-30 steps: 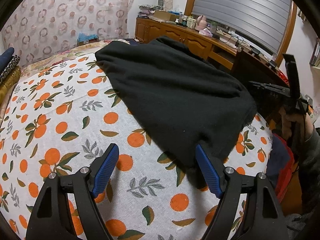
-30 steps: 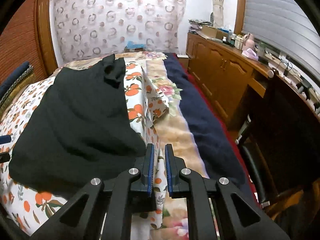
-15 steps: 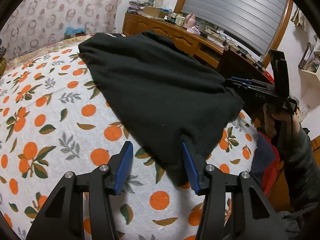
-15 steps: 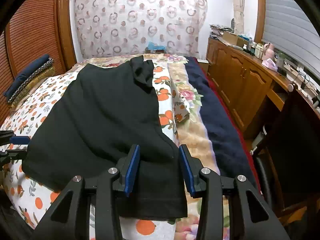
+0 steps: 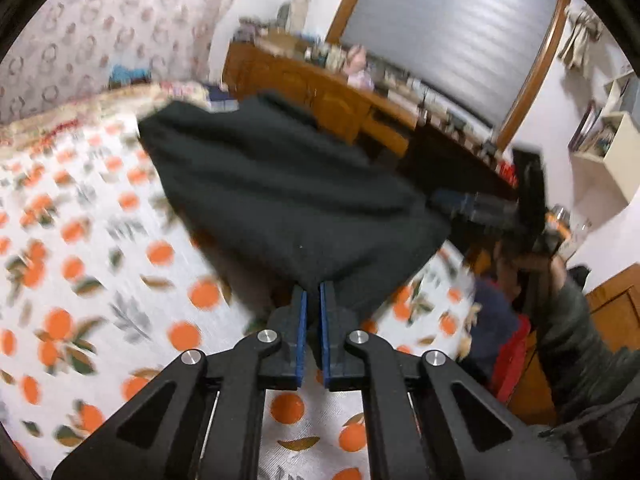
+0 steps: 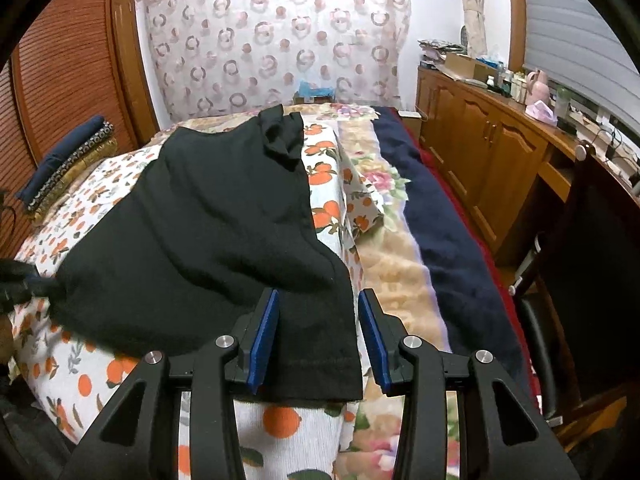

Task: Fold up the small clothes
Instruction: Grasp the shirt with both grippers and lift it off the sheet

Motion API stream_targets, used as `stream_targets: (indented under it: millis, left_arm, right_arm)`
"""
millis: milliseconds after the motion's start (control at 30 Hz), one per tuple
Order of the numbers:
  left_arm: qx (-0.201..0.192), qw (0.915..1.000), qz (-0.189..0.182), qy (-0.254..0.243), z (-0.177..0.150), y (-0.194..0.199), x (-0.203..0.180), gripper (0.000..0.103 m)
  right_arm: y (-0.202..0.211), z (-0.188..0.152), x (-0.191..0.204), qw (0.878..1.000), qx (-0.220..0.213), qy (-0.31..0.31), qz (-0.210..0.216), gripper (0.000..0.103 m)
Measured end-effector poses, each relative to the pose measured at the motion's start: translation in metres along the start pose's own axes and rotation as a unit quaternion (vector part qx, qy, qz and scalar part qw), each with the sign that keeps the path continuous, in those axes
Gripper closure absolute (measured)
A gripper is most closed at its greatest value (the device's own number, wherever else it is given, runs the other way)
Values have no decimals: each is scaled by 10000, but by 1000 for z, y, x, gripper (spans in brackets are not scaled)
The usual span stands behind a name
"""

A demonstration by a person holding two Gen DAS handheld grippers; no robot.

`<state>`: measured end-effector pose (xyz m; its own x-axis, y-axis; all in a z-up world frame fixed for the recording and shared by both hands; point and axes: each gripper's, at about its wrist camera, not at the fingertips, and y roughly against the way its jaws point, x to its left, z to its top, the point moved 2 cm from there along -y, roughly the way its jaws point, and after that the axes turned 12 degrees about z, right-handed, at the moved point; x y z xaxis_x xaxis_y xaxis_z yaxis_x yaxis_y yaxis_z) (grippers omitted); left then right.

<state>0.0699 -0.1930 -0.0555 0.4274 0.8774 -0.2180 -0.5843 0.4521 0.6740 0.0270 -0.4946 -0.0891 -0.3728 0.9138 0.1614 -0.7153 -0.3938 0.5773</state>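
The black garment (image 6: 208, 232) lies spread on the bed (image 6: 80, 376), on the orange-print sheet, with its near hem at the near edge. The left gripper (image 5: 313, 300) is closed on the near left corner of the cloth and the corner looks a little lifted. The right gripper (image 6: 318, 320) is open, its pads on both sides of the near right corner, not pinching yet.

To do this step well, the right gripper should close on the hem at the same depth as the left, so both corners rise level and the fold edge stays straight.

Half a second ago the left jaws were open around the corner; now they are shut on it. The right jaws were open then too and are wider now.
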Motion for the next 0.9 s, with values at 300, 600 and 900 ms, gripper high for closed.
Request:
stream_targets:
  millis: [300, 600, 900]
  left_arm:
    - [-48, 9996, 284, -27, 1, 6, 10, 96]
    - [-94, 9995, 294, -103, 2, 7, 4, 96]
    - [-819, 9951, 547, -85, 26, 74, 9, 97]
  right_arm:
    - [-17, -11, 12, 9994, 294, -68, 179, 51]
    - [-22, -13, 26, 9978, 485, 183, 420, 92]
    - [34, 17, 57, 9935, -136, 546, 985, 96]
